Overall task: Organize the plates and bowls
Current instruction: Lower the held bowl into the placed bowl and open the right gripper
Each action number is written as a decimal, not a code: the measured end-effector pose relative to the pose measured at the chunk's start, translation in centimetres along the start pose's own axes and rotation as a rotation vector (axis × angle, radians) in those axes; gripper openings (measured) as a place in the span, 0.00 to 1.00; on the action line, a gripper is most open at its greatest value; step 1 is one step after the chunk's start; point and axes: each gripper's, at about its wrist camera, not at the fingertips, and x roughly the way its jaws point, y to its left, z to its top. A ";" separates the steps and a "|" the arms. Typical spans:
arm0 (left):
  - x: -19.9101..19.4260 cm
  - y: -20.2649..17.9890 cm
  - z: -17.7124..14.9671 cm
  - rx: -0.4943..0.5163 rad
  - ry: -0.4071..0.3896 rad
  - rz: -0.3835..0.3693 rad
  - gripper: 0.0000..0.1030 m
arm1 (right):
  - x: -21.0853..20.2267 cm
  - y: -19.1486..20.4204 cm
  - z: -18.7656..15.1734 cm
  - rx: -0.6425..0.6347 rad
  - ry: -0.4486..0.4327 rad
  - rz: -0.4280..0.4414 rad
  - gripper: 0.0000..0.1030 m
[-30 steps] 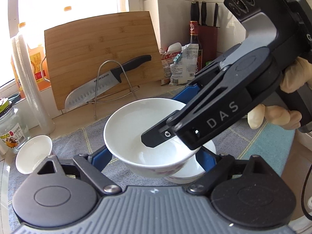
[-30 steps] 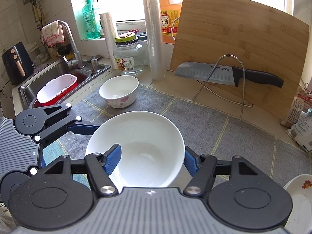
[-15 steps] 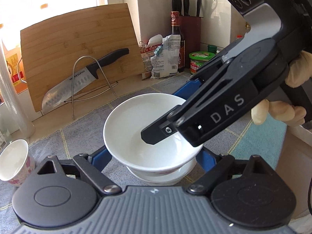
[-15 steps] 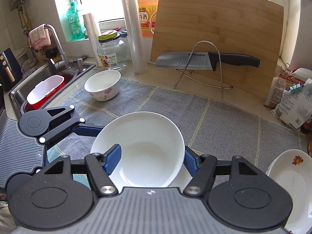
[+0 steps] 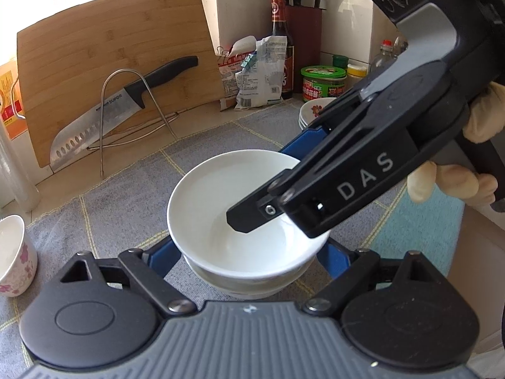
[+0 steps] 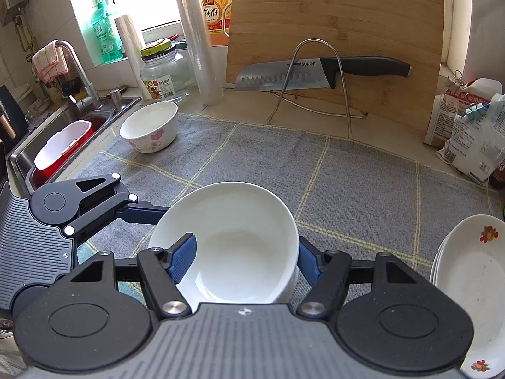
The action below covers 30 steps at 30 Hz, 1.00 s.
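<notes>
A white bowl [image 5: 221, 208] sits nested on another white bowl [image 5: 246, 289] on the grey mat. My left gripper [image 5: 247, 257] is open, its blue fingers on either side of the stack. My right gripper [image 6: 241, 257] reaches in from the right; it looks shut on the top bowl [image 6: 233, 240], with one finger [image 6: 183, 257] inside the rim and the other outside. A floral bowl [image 6: 149, 130] stands at the mat's far left and also shows in the left wrist view [image 5: 14, 255]. Stacked floral plates [image 6: 470, 281] lie at the right.
A bamboo cutting board [image 6: 334, 31] leans at the back with a knife [image 6: 318, 71] on a wire stand. A sink [image 6: 60, 139] with a red tub is at the left. Bags [image 5: 255, 72], bottles and jars stand at the back right.
Both grippers and the top bowl have moved right and down. The bowl now sits lower on the bowl beneath it. The plate stack has come into view.
</notes>
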 end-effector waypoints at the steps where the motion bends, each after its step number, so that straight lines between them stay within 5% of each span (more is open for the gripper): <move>1: 0.0 0.0 0.0 0.001 0.002 0.001 0.89 | 0.1 0.0 0.0 -0.003 0.003 0.000 0.71; 30: 0.5 0.7 -0.1 -0.025 0.024 -0.033 0.92 | 0.9 -0.1 -0.1 -0.006 0.023 -0.008 0.71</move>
